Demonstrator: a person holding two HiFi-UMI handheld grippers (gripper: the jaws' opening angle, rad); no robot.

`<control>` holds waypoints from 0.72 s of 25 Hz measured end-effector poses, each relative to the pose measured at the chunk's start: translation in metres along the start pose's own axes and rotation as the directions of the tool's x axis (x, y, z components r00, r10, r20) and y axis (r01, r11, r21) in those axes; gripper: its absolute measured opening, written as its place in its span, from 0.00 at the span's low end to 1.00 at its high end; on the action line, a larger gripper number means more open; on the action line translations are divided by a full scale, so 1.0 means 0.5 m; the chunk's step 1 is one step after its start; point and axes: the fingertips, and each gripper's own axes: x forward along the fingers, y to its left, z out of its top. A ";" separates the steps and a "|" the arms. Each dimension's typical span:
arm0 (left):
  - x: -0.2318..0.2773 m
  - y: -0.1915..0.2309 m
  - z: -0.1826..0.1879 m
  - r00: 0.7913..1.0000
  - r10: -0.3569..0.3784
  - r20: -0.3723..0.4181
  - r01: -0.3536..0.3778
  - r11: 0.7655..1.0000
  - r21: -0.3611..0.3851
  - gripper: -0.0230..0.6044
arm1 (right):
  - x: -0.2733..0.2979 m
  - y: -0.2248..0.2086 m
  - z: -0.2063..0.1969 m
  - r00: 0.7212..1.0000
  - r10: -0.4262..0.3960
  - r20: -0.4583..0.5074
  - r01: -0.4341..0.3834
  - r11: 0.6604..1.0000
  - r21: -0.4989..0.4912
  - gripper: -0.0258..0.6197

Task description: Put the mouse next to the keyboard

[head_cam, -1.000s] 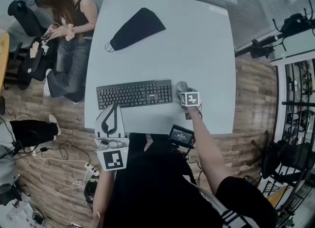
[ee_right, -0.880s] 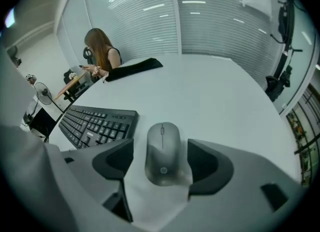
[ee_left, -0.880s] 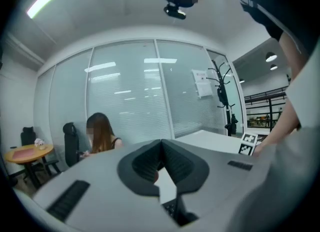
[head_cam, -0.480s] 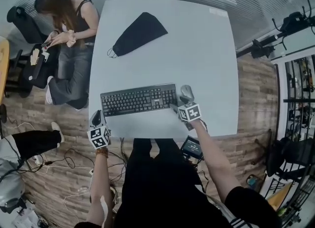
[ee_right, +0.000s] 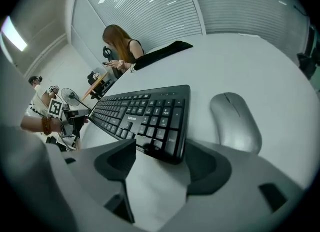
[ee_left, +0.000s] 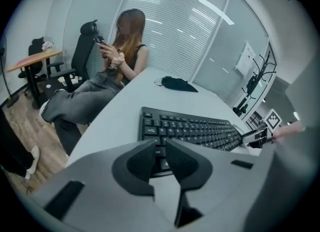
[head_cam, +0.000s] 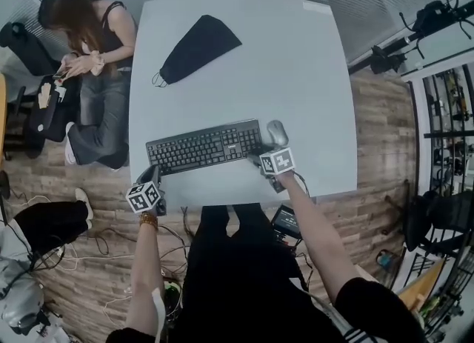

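A silver mouse [head_cam: 277, 132] lies on the white table [head_cam: 296, 60], just off the right end of the black keyboard [head_cam: 204, 145]. My right gripper [head_cam: 269, 150] hovers at the keyboard's near right corner, a little short of the mouse, open and empty. In the right gripper view the mouse [ee_right: 235, 121] sits beyond the right jaw, and the keyboard [ee_right: 145, 113] corner shows between the spread jaws of the right gripper [ee_right: 160, 156]. My left gripper [head_cam: 151, 177] is at the table's front left edge. In its own view the left gripper [ee_left: 161, 145] is shut on nothing, facing the keyboard [ee_left: 192, 131].
A black cloth pouch [head_cam: 196, 47] lies at the table's far left. A person [head_cam: 89, 30] sits close by the table's left side, with a chair and bags behind. Cables lie on the wooden floor [head_cam: 96, 245] at the front left.
My right gripper has drawn back from the mouse, which now lies free beside the keyboard. My left gripper has dropped from close under the head camera to the table's front left edge.
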 end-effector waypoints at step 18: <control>0.003 -0.024 0.029 0.997 0.064 0.043 -0.068 0.993 0.096 0.14 | -0.021 -0.012 0.022 1.000 -0.025 0.009 0.025 1.000 0.016 0.52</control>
